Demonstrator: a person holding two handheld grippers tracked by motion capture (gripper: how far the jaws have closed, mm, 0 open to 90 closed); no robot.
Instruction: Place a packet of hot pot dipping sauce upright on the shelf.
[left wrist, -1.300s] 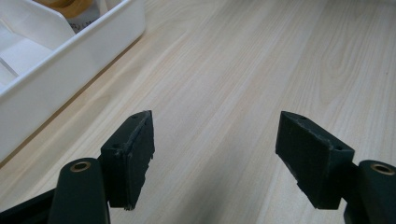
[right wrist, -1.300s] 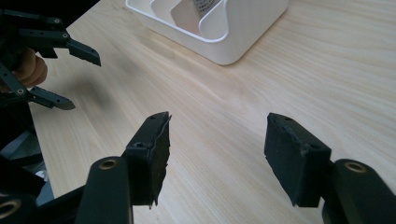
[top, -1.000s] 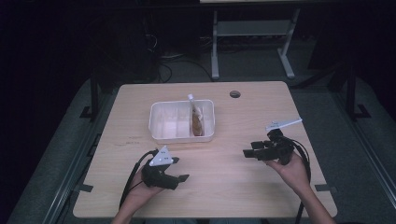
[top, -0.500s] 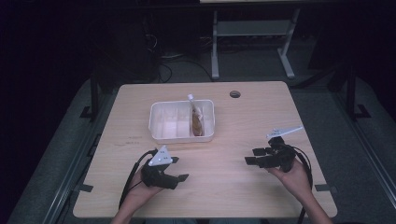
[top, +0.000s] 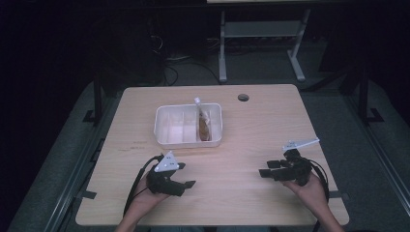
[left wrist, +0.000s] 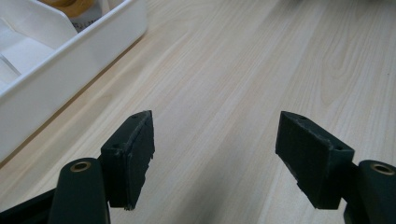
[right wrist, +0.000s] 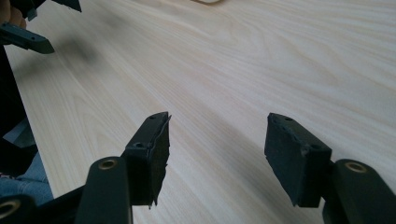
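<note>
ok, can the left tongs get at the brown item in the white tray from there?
Probably yes. The left tongs are open and empty, with bare table between them and the white tray; the brown item lies in its right compartment, uncovered.

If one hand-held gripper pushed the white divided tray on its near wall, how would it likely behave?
The white divided tray looks like thin plastic, so probably light and stiff. Its flat base rests on smooth wood table, so it would likely slide rather than tip. The brown item lies in one end compartment, so the tray might swivel slightly.
</note>
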